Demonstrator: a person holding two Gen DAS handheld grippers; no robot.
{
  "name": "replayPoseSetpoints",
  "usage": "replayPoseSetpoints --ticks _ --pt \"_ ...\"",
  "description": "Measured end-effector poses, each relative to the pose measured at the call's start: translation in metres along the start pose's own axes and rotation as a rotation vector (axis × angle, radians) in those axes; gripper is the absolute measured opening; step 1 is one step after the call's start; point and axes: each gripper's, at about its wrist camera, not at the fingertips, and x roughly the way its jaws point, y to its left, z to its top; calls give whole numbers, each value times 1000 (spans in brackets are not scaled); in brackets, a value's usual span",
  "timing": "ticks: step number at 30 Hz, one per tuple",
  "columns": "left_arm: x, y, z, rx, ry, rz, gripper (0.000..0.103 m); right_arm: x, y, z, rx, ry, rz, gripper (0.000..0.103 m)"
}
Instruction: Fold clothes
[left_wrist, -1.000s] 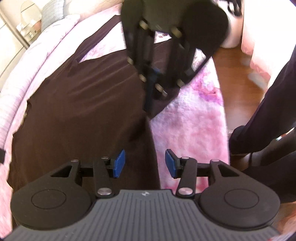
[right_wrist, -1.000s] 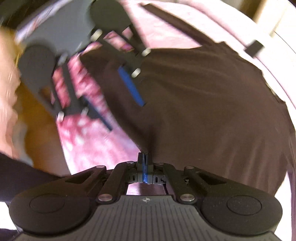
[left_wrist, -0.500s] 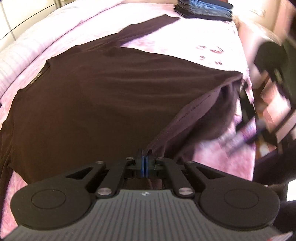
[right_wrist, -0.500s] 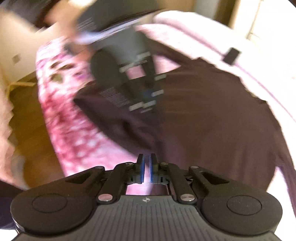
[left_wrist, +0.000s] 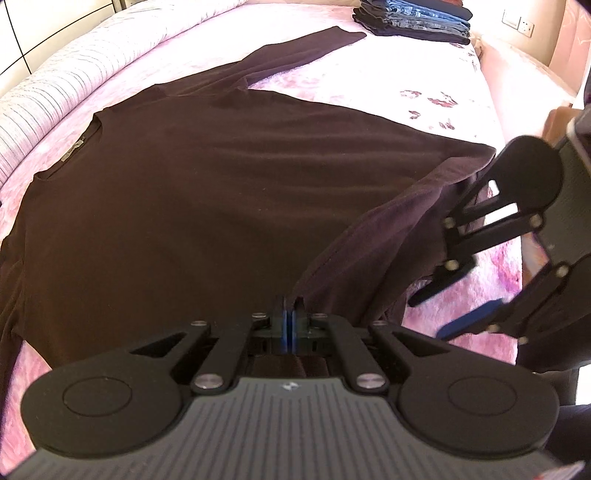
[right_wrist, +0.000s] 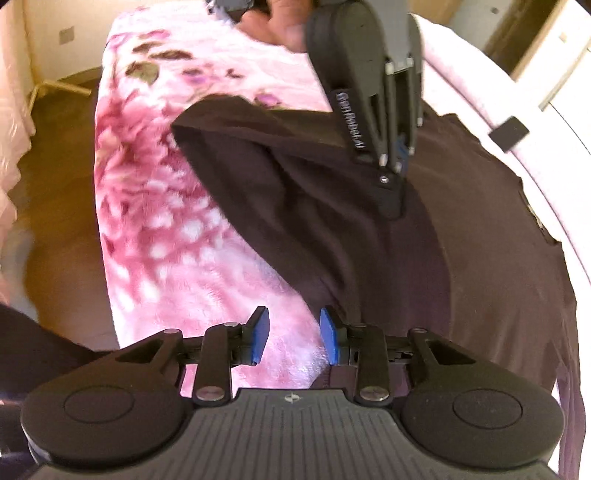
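A dark brown long-sleeved shirt (left_wrist: 207, 192) lies spread flat on a pink floral blanket (left_wrist: 491, 280). My left gripper (left_wrist: 289, 325) is shut on the shirt's bottom hem and lifts a fold of it. My right gripper (right_wrist: 293, 334) is open and empty, just above the blanket at the shirt's edge (right_wrist: 332, 229). The right gripper also shows in the left wrist view (left_wrist: 454, 310), open beside the lifted hem. The left gripper shows in the right wrist view (right_wrist: 397, 195), pinching the cloth.
A stack of folded jeans and dark clothes (left_wrist: 413, 18) sits at the far end of the bed. A striped pink quilt (left_wrist: 55, 88) runs along the left. Wooden floor (right_wrist: 59, 221) lies off the bed's near side.
My left gripper closed on the shirt hem and lifted it. My right gripper let go of the cloth and opened.
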Motion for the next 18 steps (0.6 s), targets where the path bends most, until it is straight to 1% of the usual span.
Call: replayPoseSetpoints --ticks 1,4,5,7,9,10,11,12,15,18 --pt "0 0 0 2 1 1 1 5 1 1 -10 6 -9 33" --pt "1 0 -1 5 2 4 1 20 0 4 -48 8 -34 42" --pt "1 -1 -1 6 2 4 1 22 -1 5 -61 1 -40 44" --pt "1 -1 -2 8 2 7 1 25 -3 6 -64 -3 -36 41" --pt "1 -2 -3 10 3 10 1 25 -7 6 -38 1 -16 27" --pt "1 -3 -3 13 4 10 1 25 -8 6 -28 2 -12 24" --pt "0 -4 -3 19 3 11 1 24 -8 7 -19 1 -11 14" --pt "-1 -5 -3 24 2 12 1 23 -10 7 -5 2 -13 0" --pt "-5 -8 -4 36 -1 12 1 20 -20 10 58 1 -3 0" --pt "-15 -14 -8 54 -4 -16 1 10 -21 12 77 -3 40 0"
